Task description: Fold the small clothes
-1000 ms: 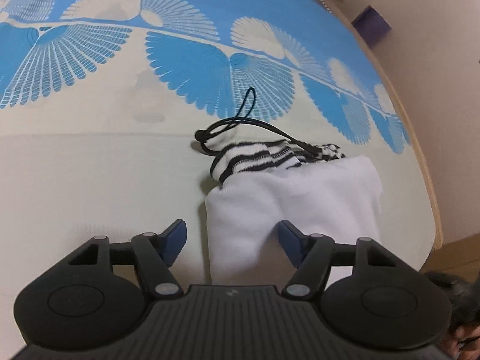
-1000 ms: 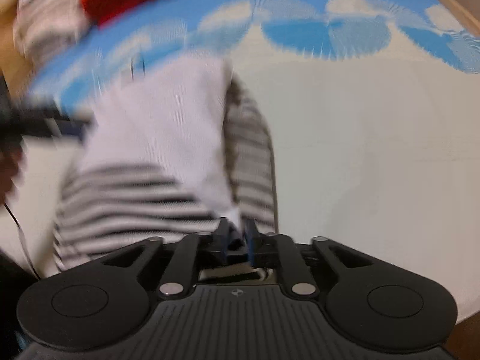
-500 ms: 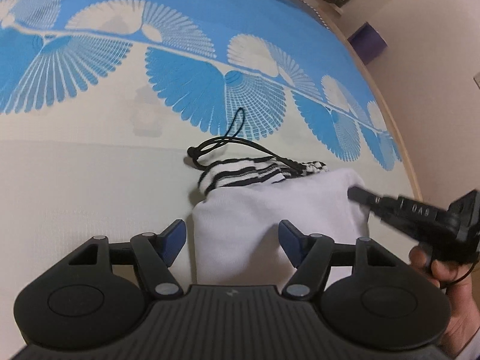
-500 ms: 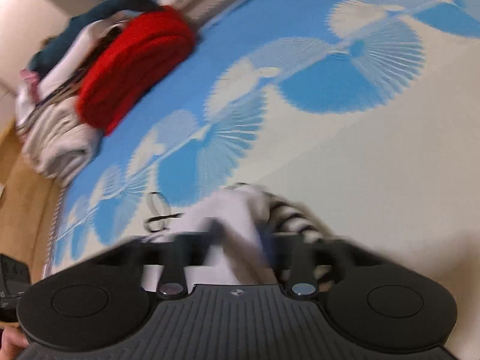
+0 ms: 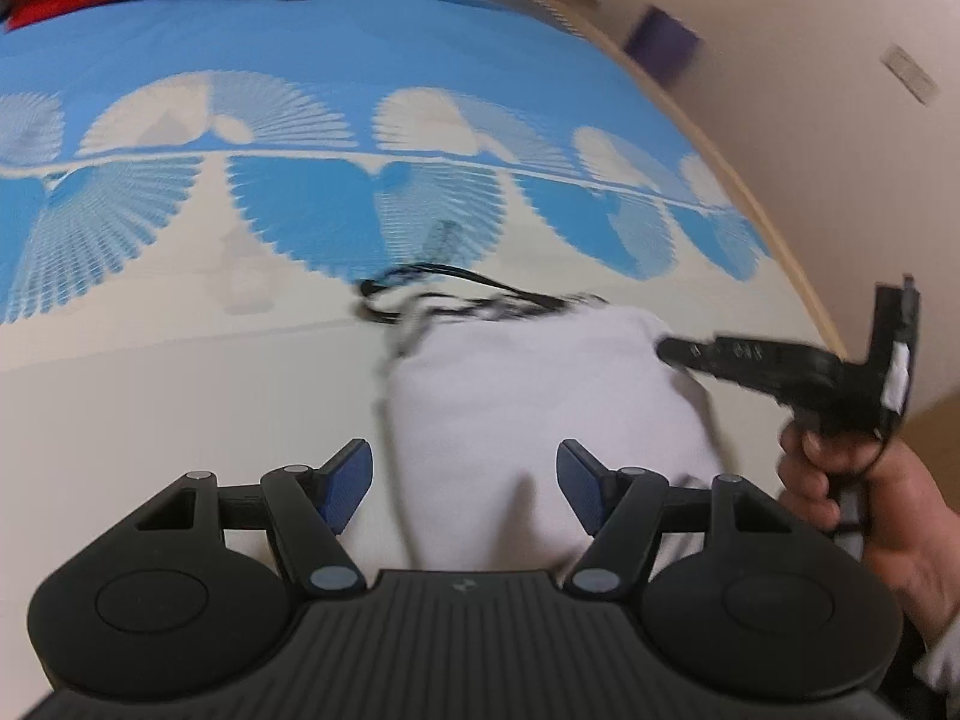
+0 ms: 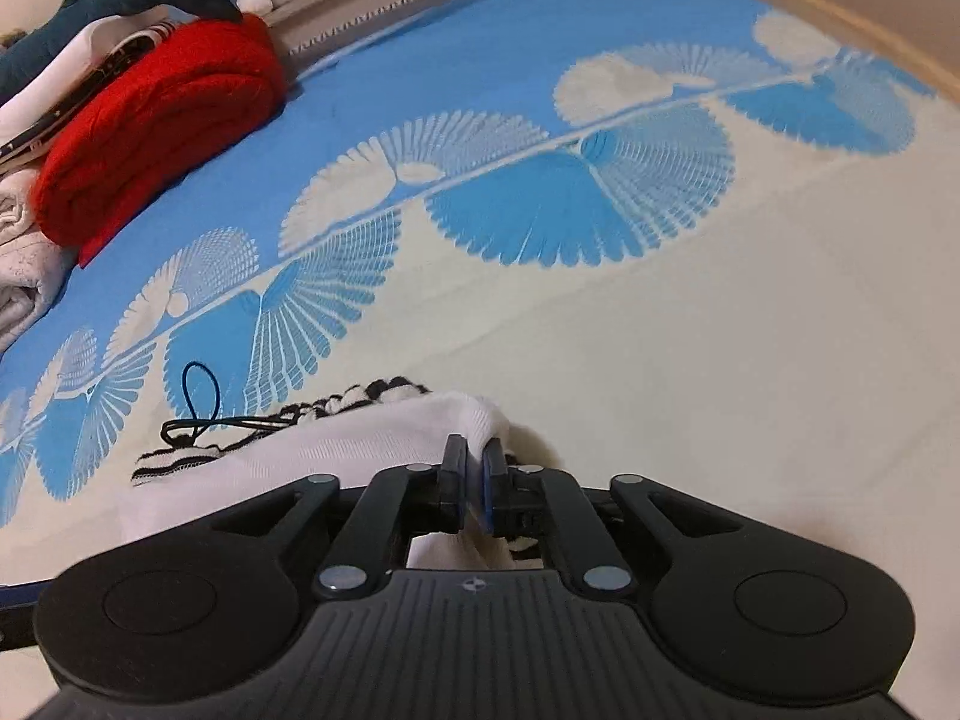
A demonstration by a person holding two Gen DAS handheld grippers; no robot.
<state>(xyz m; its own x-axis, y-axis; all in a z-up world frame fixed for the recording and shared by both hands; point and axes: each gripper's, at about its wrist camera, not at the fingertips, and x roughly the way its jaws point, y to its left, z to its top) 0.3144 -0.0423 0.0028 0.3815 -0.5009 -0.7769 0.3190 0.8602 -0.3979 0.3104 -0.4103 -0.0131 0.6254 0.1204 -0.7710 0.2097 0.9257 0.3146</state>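
Note:
A small white garment (image 5: 540, 402) lies folded on the bedspread, with a black-and-white striped part (image 6: 360, 396) and a black cord loop (image 6: 198, 396) showing at its far edge. My left gripper (image 5: 465, 480) hovers open over the near end of the white cloth, its blue pads (image 5: 345, 483) wide apart. My right gripper (image 6: 474, 474) pinches the cloth's white corner (image 6: 474, 414) between nearly closed pads, and its jaws are opening. In the left wrist view the right gripper (image 5: 669, 351) reaches the garment's right corner, held by a hand (image 5: 840, 480).
The bedspread (image 6: 720, 330) is cream near me and blue with fan patterns farther off. A folded red knit (image 6: 156, 120) and a pile of other clothes (image 6: 24, 276) sit at its far left. A wooden edge (image 5: 780, 252) and a wall lie beyond the garment.
The right gripper swung across from the lifted cloth and now grips the white corner low on the bed. The left gripper has risen and rolled, staying open.

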